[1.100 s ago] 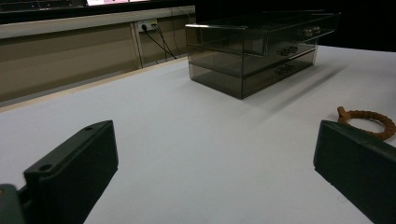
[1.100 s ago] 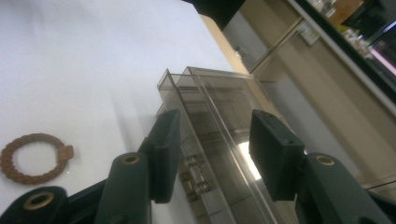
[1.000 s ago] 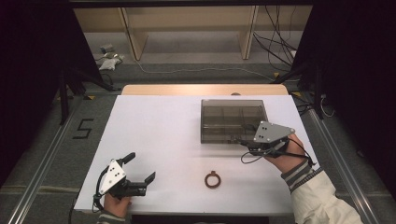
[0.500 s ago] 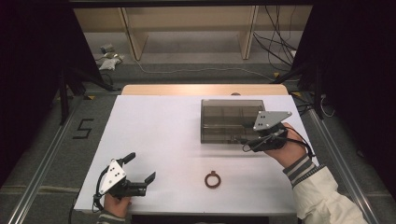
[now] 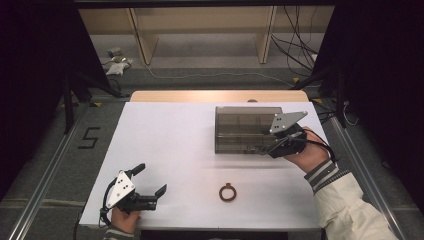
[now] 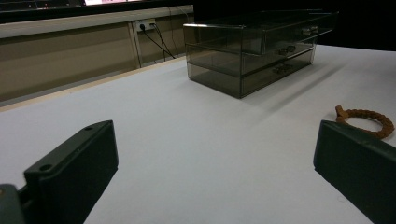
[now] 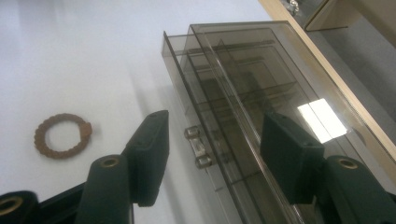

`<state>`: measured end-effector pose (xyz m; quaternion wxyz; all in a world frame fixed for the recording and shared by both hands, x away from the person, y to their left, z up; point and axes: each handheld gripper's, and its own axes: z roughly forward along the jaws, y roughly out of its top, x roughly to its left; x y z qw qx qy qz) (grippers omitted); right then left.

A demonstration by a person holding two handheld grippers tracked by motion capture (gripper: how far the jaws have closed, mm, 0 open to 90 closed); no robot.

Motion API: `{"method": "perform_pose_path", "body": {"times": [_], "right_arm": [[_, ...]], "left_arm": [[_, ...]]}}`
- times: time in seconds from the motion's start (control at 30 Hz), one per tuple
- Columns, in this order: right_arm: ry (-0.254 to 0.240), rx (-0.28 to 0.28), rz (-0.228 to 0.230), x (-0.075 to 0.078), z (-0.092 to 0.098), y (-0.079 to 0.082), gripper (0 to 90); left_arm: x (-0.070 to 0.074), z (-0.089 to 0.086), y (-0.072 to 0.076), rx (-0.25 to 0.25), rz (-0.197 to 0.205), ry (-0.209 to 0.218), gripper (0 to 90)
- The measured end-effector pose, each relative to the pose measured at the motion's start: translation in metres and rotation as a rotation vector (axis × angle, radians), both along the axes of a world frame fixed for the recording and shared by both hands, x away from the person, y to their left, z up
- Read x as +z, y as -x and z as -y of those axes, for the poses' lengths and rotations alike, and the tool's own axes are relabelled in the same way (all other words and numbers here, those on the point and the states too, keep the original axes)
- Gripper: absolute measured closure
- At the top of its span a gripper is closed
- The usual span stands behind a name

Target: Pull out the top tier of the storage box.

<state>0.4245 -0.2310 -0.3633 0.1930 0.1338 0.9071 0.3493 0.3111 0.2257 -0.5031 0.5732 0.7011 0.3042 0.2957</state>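
Observation:
A smoky see-through drawer box [image 5: 242, 127] stands at the back right of the white table [image 5: 170, 145]. Its top drawer sticks out slightly, with a small clear handle [image 7: 198, 147] on the front. My right gripper [image 5: 265, 146] is at the box's front right corner. Its jaws have just been opening and stand apart either side of that handle [image 7: 215, 126], pressing on nothing. A brown braided ring [image 5: 227, 192] lies flat on the table in front of the box. My left gripper [image 5: 151, 178] rests open near the front left edge, with nothing between its fingers [image 6: 212, 135]. From there the box [image 6: 252, 60] and the ring [image 6: 366, 120] are ahead of it.
A wooden strip [image 5: 220, 96] borders the table's far edge. Beyond it are shelf legs [image 5: 140, 40] and loose cables [image 5: 300, 30] on the floor. Metal rails [image 5: 45, 185] run along both sides of the table. A "5" [image 5: 90, 137] is marked on the floor at left.
My right hand has shifted a little toward the far side, along the front right corner of the box. The left gripper and the ring have not moved.

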Motion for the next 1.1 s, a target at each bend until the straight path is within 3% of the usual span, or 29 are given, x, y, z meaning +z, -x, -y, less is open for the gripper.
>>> {"method": "perform_pose_path", "body": {"times": [0.27,0.47,1.1], "right_arm": [[0.025,0.014,-0.024,-0.002,0.000,-0.007,43.6],[0.096,0.042,-0.036,-0.003,-0.003,-0.014,44.3],[0.241,0.073,-0.067,-0.019,-0.021,-0.024,47.5]], "left_arm": [[0.000,0.000,0.000,0.000,0.000,-0.001,0.0],[0.000,0.000,0.000,-0.002,0.000,-0.001,0.0],[0.000,0.000,0.000,0.002,-0.003,-0.004,0.0]]}}
